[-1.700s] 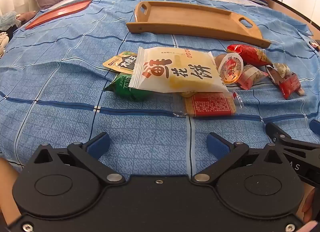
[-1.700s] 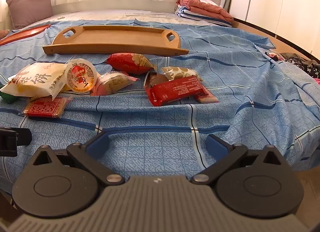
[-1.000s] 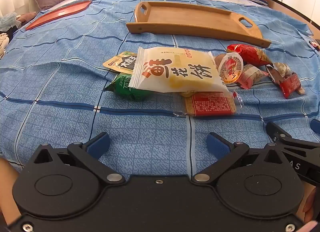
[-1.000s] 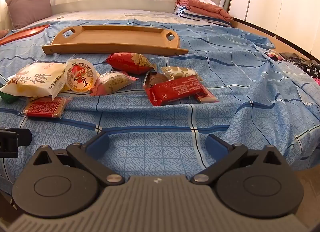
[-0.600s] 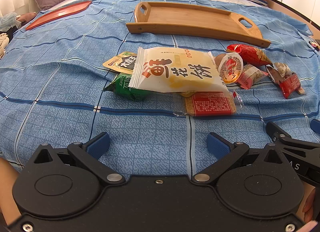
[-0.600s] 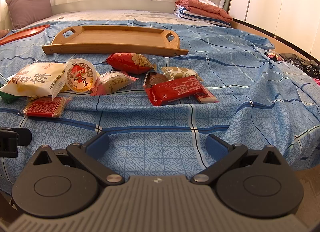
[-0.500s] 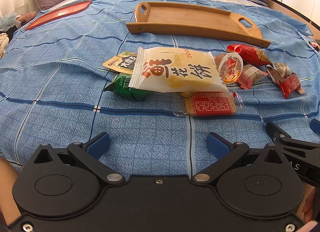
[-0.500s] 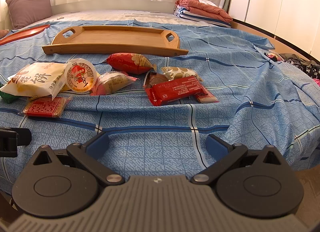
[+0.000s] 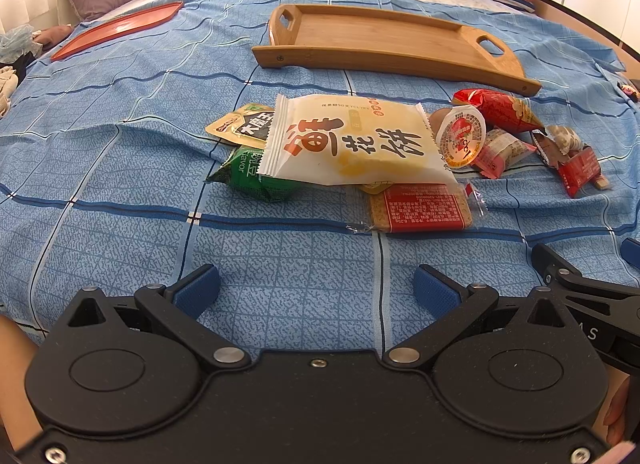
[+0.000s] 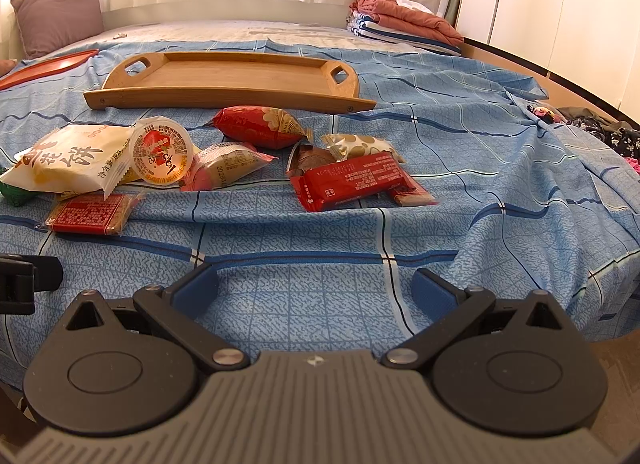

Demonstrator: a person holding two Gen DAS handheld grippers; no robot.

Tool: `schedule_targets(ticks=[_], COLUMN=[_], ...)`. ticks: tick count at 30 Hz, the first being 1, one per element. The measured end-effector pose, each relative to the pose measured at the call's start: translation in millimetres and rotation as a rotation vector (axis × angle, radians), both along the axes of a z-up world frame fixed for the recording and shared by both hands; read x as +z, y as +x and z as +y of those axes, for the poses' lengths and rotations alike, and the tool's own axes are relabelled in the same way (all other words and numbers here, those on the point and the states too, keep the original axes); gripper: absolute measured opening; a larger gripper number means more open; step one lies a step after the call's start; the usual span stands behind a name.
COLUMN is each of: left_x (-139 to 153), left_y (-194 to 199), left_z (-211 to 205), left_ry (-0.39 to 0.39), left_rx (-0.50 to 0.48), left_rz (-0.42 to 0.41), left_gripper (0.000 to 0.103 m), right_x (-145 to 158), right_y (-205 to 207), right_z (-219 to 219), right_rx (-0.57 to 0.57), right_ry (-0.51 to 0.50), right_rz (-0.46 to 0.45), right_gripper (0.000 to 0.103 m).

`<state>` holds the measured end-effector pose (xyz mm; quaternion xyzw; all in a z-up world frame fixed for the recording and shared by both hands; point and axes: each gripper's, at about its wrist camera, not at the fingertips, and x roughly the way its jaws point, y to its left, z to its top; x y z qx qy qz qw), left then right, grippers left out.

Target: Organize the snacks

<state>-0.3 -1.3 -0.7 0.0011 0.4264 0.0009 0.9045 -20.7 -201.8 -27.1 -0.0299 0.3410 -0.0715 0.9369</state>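
Several snacks lie on a blue checked bedspread [image 9: 120, 168]. A large white pastry packet [image 9: 352, 140] rests on a green packet [image 9: 248, 178] and an orange-black sachet [image 9: 244, 126]. A flat red-labelled biscuit pack [image 9: 420, 208] lies nearest. A round jelly cup [image 10: 162, 150], a red puffed packet [image 10: 256, 126], a pink-wrapped cake [image 10: 224, 166], a gold-spotted packet [image 10: 360, 143] and a long red bar [image 10: 352, 180] sit to the right. An empty wooden tray [image 10: 224, 76] lies behind them. My left gripper [image 9: 316, 290] and right gripper [image 10: 314, 288] hover open at the near edge, holding nothing.
A red tray [image 9: 116, 28] lies at the far left near a purple pillow [image 10: 56, 16]. Folded blankets [image 10: 400, 20] are stacked at the back right. The bed's right edge drops off beside white wardrobe doors [image 10: 560, 4]. Clothes [image 10: 600, 130] lie at the right.
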Motion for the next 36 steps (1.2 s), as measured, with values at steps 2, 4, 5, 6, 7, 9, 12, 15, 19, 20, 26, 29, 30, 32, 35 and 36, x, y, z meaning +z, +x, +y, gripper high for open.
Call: schedule_targets(ticks=[2, 4, 5, 6, 7, 9, 12, 15, 19, 20, 26, 29, 30, 32, 35, 36], left_x=[0, 0, 0, 0, 0, 0, 0, 0, 0, 0, 0, 0, 0, 1, 2, 1], left_y=[0, 0, 0, 0, 0, 0, 0, 0, 0, 0, 0, -3, -3, -3, -2, -2], left_z=[0, 0, 0, 0, 0, 0, 0, 0, 0, 0, 0, -3, -4, -4, -3, -3], left_ry=[0.000, 0.000, 0.000, 0.000, 0.000, 0.000, 0.000, 0.000, 0.000, 0.000, 0.001, 0.020, 0.028, 0.027, 0.018, 0.015], left_rx=[0.000, 0.000, 0.000, 0.000, 0.000, 0.000, 0.000, 0.000, 0.000, 0.000, 0.000, -0.006, -0.008, -0.004, -0.007, -0.009], left_rz=[0.000, 0.000, 0.000, 0.000, 0.000, 0.000, 0.000, -0.001, -0.001, -0.001, -0.001, -0.007, -0.011, -0.017, -0.025, -0.027], left_gripper=[0.103, 0.103, 0.103, 0.103, 0.103, 0.103, 0.103, 0.103, 0.103, 0.103, 0.103, 0.103, 0.103, 0.103, 0.103, 0.103], right_x=[0, 0, 0, 0, 0, 0, 0, 0, 0, 0, 1, 1, 1, -1, -3, -3], right_y=[0, 0, 0, 0, 0, 0, 0, -1, -1, -1, -2, -2, -2, -6, -8, -8], right_z=[0, 0, 0, 0, 0, 0, 0, 0, 1, 1, 1, 1, 2, 8, 14, 15], right_rx=[0.000, 0.000, 0.000, 0.000, 0.000, 0.000, -0.001, -0.001, -0.001, -0.001, -0.007, -0.014, -0.021, -0.036, -0.047, -0.049], right_ry=[0.000, 0.000, -0.001, -0.001, -0.001, -0.001, -0.001, -0.001, -0.002, -0.001, -0.002, -0.004, -0.010, -0.038, -0.078, -0.081], right_rz=[0.000, -0.001, -0.001, -0.001, -0.001, -0.001, -0.001, -0.001, -0.002, -0.003, -0.012, -0.015, -0.021, -0.040, -0.060, -0.063], right_gripper=[0.103, 0.103, 0.103, 0.103, 0.103, 0.103, 0.103, 0.103, 0.103, 0.103, 0.103, 0.103, 0.103, 0.103, 0.103, 0.103])
